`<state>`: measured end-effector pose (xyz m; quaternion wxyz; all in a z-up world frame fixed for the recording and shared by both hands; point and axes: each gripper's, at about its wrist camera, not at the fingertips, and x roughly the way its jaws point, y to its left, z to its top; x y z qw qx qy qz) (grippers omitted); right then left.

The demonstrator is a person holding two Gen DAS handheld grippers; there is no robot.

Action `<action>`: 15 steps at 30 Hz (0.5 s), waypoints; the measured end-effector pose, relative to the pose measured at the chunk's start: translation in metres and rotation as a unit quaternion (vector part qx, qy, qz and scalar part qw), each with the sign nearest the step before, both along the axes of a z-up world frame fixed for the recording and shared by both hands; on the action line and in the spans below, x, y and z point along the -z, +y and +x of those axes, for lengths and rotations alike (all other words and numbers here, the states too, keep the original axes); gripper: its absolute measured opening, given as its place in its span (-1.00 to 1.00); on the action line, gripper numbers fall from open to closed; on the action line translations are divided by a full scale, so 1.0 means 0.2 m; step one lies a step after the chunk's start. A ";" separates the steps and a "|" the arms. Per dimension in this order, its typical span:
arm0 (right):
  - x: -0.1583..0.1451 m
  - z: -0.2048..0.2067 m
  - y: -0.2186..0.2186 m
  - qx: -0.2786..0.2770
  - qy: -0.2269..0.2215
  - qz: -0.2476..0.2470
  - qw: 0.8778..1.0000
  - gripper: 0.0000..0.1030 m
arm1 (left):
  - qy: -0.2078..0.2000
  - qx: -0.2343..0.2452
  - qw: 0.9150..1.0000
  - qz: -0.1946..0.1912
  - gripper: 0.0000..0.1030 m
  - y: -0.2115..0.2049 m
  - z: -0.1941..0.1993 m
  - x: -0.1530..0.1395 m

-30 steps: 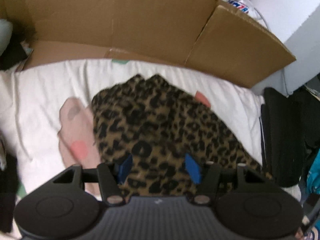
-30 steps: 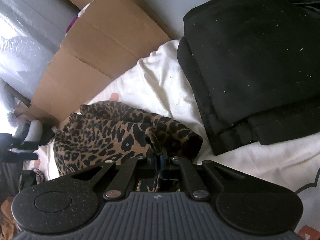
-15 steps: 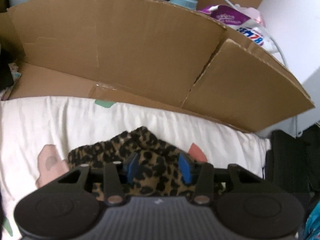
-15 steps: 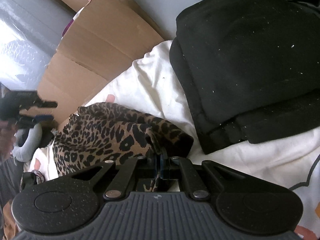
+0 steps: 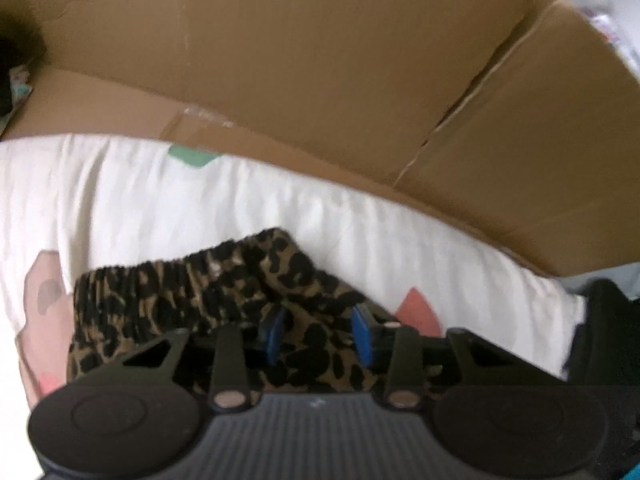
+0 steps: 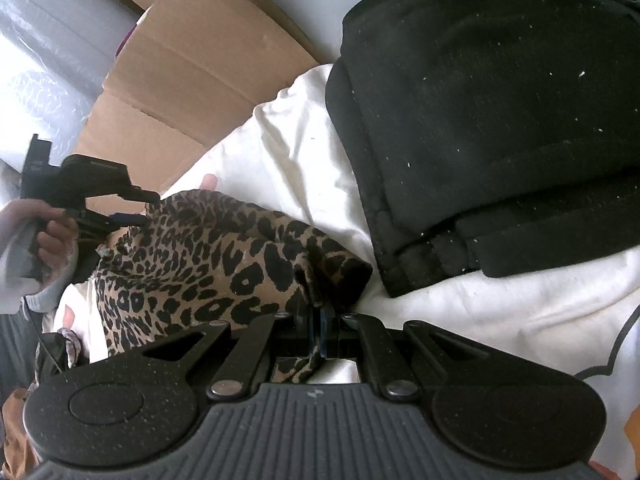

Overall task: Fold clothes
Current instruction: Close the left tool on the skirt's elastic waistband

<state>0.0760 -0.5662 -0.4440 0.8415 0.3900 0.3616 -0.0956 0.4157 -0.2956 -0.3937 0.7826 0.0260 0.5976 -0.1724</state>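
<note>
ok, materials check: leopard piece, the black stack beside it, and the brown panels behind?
Leopard garment: soft matte knit or fleece by the look; it bunches, with a ribbed gathered band. Exact fibre unclear.
Black folded stack: thick matte fabric, probably fleece or sweatshirt cotton; pale lint specks cling to it.
Brown panels: plain corrugated cardboard, with dull surface, creased fold lines and raw edges.

A crumpled leopard-print garment (image 6: 208,264) with gathered elastic waistband lies bunched on the white sheet (image 6: 288,152).
</note>
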 end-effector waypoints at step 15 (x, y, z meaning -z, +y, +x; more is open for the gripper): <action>0.02 0.02 -0.01 -0.017 0.006 -0.006 1.000 -0.89 | 0.057 -0.083 0.995 0.015 -0.97 0.04 -0.03 0.08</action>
